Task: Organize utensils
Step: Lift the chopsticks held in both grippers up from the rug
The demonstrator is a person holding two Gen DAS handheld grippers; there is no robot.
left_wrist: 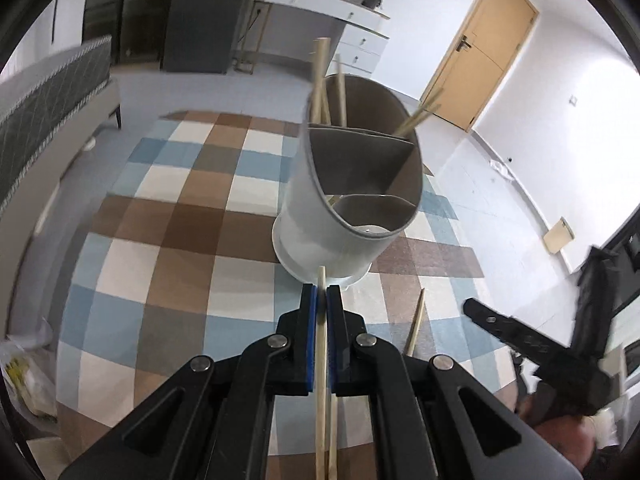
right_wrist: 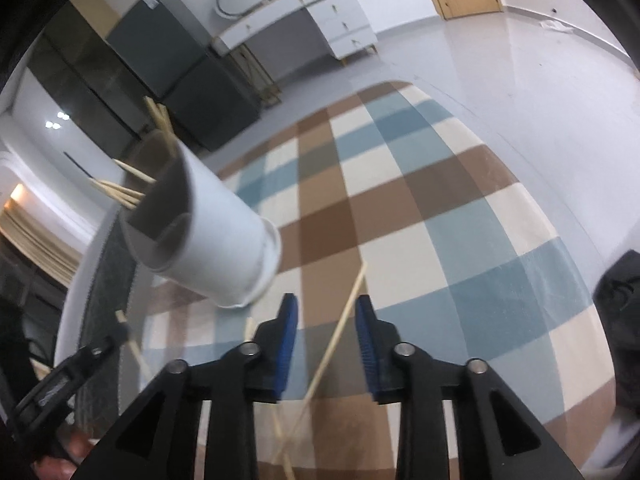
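Note:
A white utensil holder [left_wrist: 320, 216] with grey inner compartments stands on a round table with a checked cloth [left_wrist: 168, 216]; several wooden chopsticks [left_wrist: 322, 80] stick out of its far compartments. My left gripper [left_wrist: 322, 296] is shut on a wooden chopstick [left_wrist: 321, 360], just in front of the holder's base. Another chopstick [left_wrist: 416, 320] lies on the cloth to the right. In the right wrist view, my right gripper [right_wrist: 326, 308] is open above a loose chopstick [right_wrist: 340, 332] on the cloth; the holder [right_wrist: 216, 236] is to its left.
The right gripper also shows at the right edge of the left wrist view [left_wrist: 532, 344]. More chopsticks [right_wrist: 280, 440] lie crossed near the table's front edge. Beyond the table are a white dresser [left_wrist: 352, 28], dark cabinet [right_wrist: 176, 64] and wooden door [left_wrist: 484, 48].

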